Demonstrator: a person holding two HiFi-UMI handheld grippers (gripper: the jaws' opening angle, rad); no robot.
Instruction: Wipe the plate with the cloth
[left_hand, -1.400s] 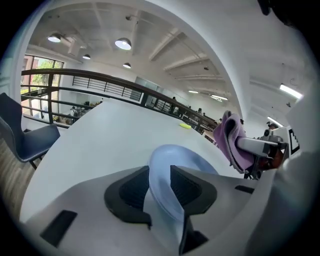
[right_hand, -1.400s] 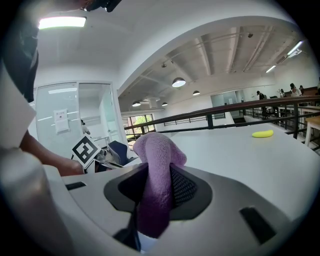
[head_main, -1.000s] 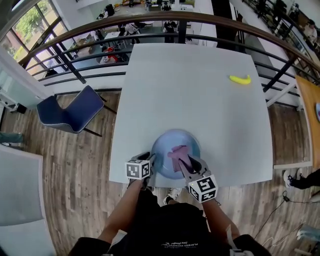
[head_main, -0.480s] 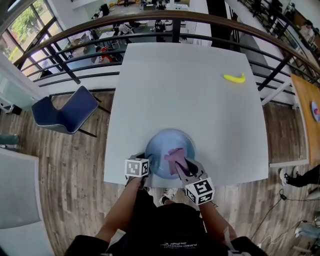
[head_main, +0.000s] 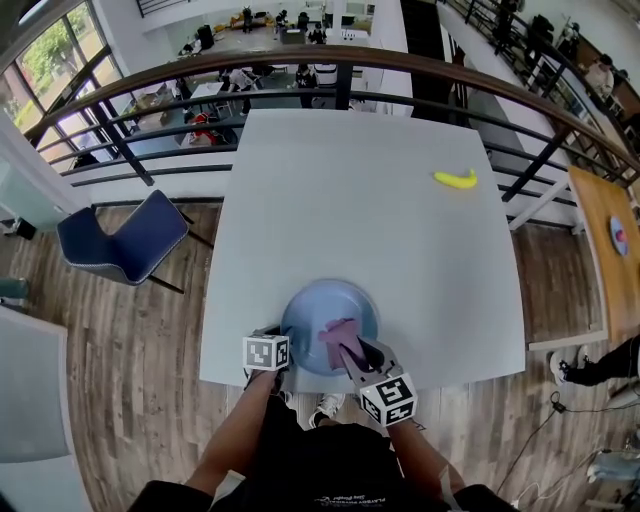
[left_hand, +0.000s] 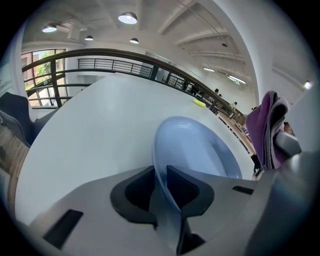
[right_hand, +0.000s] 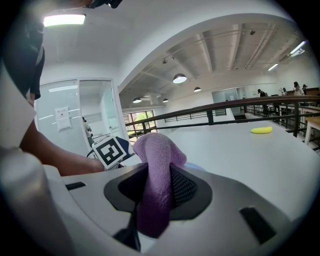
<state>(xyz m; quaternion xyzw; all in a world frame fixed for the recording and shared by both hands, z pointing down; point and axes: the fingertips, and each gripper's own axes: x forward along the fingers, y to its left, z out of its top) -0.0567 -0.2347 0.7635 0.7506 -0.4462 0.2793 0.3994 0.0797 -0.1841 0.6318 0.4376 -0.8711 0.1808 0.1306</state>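
Pale-blue plate (head_main: 308, 308) — purple cloth (head_main: 337, 334)

bright even daylight from windows (head_main: 55, 45) and ceiling lamps (left_hand: 127, 18); strong fisheye bending, dark corners.

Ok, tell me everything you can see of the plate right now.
The plate is round, pale blue, shallow with a raised rim, and looks like slightly translucent plastic. It sits at the near edge of the white table. The left gripper has just been closing its jaws on the plate's near left rim, which is pinched between the pads. The purple cloth in the right gripper is over the plate's right part; contact cannot be told.
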